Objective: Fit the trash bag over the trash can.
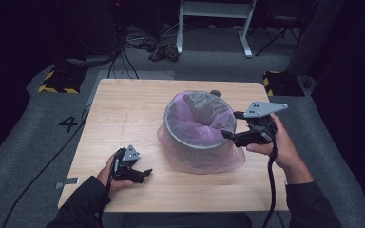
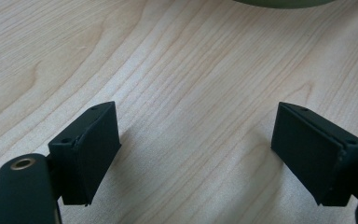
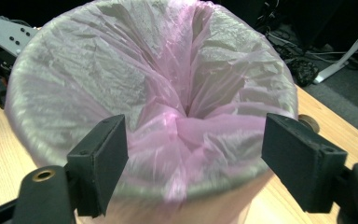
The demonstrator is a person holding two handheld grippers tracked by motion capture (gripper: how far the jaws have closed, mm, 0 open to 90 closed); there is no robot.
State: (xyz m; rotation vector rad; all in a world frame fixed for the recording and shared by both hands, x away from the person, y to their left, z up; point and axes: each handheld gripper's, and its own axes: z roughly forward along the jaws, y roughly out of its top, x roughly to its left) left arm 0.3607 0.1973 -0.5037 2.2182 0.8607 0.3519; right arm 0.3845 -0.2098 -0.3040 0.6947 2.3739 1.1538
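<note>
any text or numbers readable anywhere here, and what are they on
"4": a dark numeral on the grey floor, left of the wooden table.
Nothing readable on the bin, its pink liner bag or either gripper.
The yellow-black hazard stripes on the floor weights carry no words.

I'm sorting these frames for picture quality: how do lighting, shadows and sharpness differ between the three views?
High view: dim, dark surroundings, the table lit softly, slightly soft focus. Left gripper view: bright, even light, sharp wood grain, soft shadows beside the left gripper. Right gripper view: the pink bag is well lit but soft, and the right gripper is slightly blurred.
</note>
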